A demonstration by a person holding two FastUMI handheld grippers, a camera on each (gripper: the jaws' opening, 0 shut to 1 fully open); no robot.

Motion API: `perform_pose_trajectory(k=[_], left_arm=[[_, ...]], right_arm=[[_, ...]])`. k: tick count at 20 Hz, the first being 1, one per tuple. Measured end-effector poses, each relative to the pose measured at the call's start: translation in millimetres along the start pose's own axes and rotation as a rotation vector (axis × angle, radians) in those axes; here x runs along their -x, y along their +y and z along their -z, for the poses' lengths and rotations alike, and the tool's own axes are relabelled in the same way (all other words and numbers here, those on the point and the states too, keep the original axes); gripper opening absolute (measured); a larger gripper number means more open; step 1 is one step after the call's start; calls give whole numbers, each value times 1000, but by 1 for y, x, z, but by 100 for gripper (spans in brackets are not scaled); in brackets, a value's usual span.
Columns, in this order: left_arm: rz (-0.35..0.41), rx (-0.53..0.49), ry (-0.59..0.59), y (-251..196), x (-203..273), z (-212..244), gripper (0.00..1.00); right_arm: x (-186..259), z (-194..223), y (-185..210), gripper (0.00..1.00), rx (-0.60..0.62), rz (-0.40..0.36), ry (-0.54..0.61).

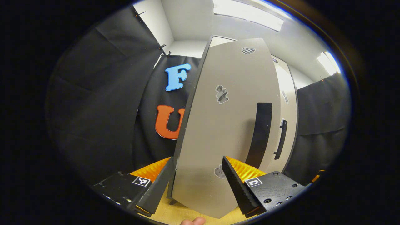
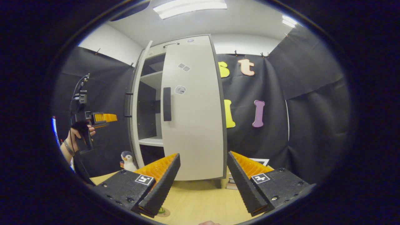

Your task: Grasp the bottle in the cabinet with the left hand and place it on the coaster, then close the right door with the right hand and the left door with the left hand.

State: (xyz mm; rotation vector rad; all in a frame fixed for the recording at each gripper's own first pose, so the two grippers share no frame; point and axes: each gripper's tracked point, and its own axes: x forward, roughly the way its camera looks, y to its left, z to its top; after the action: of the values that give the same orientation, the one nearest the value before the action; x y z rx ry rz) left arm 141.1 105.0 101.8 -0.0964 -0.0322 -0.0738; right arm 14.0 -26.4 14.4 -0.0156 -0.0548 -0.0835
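Note:
In the right gripper view the pale cabinet [image 2: 187, 109] has its right door [image 2: 195, 125] shut flat, with a dark handle [image 2: 167, 104]. Its left door [image 2: 135, 109] stands ajar, and bare shelves [image 2: 151, 141] show in the gap. A hand holds my left gripper [image 2: 104, 117] out to the left of that door. In the left gripper view the left door [image 1: 225, 131] fills the middle, very close, with its dark handle [image 1: 262, 134]. My left gripper [image 1: 197, 184] is open, its jaws either side of the door's lower part. My right gripper [image 2: 203, 181] is open over the table. A round coaster's edge [image 2: 163, 212] peeks out by its left finger.
A toy penguin [image 2: 127, 160] stands on the wooden table [image 2: 200, 197] at the cabinet's left foot. Stacked books [image 2: 231, 183] and a white sheet [image 2: 261, 161] lie to the cabinet's right. The right door's handle [image 1: 281, 139] shows past the left door's edge.

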Motion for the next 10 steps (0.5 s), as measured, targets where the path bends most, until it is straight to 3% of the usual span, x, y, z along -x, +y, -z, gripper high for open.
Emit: perform_pose_trajectory(k=[2,3,5,6,7,8,9,10], left_arm=[[-5,-24,-18,-3,3,-5,100],[-10,-33,-43,-7,6,-11,94],[-22,-41,-76,-19,13,-14,94],[-32,-46,-85,-28,19,-12,100],[-43,-53,-90,-37,25,-8,100],[-47,-64,-97,-48,31,-4,94],[-49,-78,-101,-60,38,1,100],[-45,-91,-92,-73,43,9,100]], right_arm=[[4,-4,-4,98,-14,8,-6],[4,-7,-5,98,-21,7,-13],[-2,-12,-6,94,-21,6,-18],[-6,-13,-5,94,-19,4,-13],[-10,-14,-6,94,-19,0,-4],[-12,-16,-5,98,-25,-11,-3],[-14,-19,-4,99,-33,-28,-4],[-15,-20,-2,99,-40,-51,0]])
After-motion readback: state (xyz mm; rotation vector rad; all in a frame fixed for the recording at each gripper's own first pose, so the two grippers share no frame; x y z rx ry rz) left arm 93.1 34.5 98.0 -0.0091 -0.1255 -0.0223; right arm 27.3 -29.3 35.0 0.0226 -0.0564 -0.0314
